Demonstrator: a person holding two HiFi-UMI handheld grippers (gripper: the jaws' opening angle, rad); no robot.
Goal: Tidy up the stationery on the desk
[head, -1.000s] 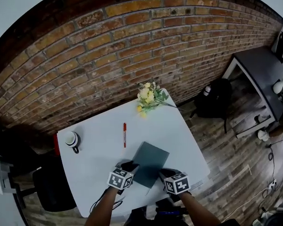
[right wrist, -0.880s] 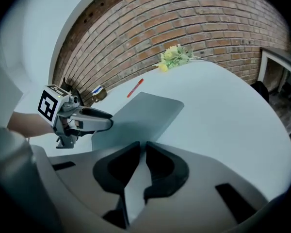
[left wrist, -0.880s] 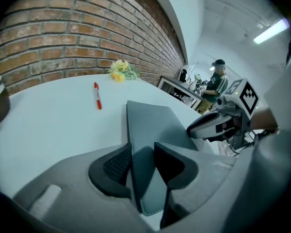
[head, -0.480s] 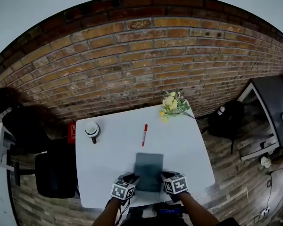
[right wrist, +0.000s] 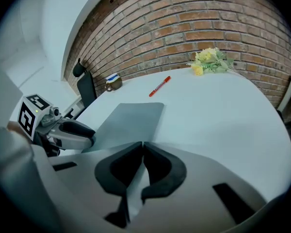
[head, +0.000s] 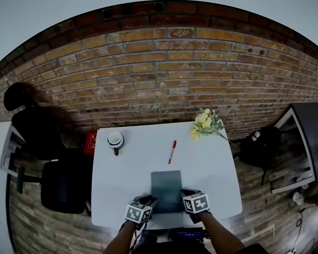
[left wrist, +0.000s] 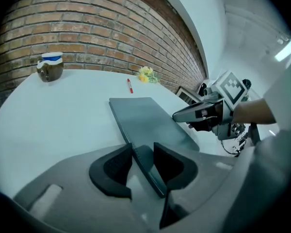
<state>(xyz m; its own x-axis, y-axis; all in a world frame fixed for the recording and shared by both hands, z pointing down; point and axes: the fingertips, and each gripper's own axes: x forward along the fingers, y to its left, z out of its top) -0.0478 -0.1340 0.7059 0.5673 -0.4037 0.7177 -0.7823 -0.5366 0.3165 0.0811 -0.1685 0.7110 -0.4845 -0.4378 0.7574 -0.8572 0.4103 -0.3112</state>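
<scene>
A dark grey notebook (head: 166, 190) lies near the front edge of the white table (head: 119, 184), square with it. My left gripper (head: 146, 201) is shut on its near left edge; the thick edge (left wrist: 144, 161) sits between the pads in the left gripper view. My right gripper (head: 186, 196) has just been closing and now pinches the notebook's near right corner (right wrist: 131, 118), its pads meeting on it (right wrist: 142, 144). A red pen (head: 171, 152) lies farther back on the table.
A lidded cup (head: 115, 139) stands at the table's back left and yellow flowers (head: 205, 124) lie at the back right. Black chairs (head: 63, 187) stand to the left, a dark bag (head: 259, 147) to the right. A brick wall (head: 164, 83) runs behind.
The notebook has turned from slanted to square with the table's edge, both grippers moving with it. The right gripper's jaws have closed on its corner.
</scene>
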